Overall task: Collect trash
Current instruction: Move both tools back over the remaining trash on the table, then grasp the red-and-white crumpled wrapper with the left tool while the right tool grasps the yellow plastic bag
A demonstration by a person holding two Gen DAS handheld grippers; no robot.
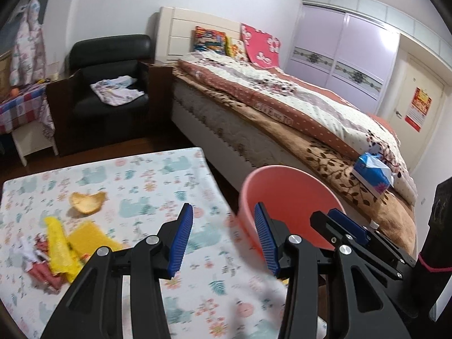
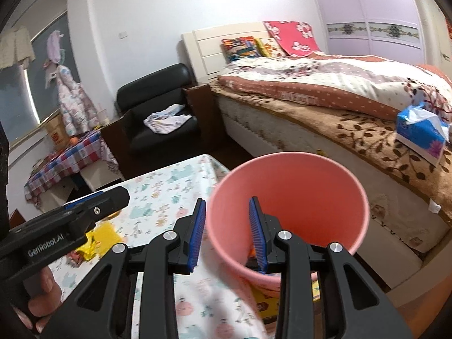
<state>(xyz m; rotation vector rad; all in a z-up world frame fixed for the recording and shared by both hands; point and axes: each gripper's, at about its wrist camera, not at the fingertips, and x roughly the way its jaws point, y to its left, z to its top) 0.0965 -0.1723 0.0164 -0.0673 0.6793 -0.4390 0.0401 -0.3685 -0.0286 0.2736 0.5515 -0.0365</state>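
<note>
My right hand-held gripper is clamped on the near wall of the pink bin: one pad sits outside the rim, the other inside. The bin hangs off the desk's right edge, between desk and bed. Its long axis is tilted, the open mouth facing up and back toward me, so I look down into it. Whether its base touches anything I cannot tell.

My left hand-held gripper is released, jaws wide apart with nothing between them, above the patterned desk cover. The bin sits just right of its right pad.

The trash is on the desk's left side: a yellow wrapper lying crumpled, long side running toward me, beside a yellow sponge, with an orange peel cupped upward just behind them. A tissue pack rests on the bed.
</note>
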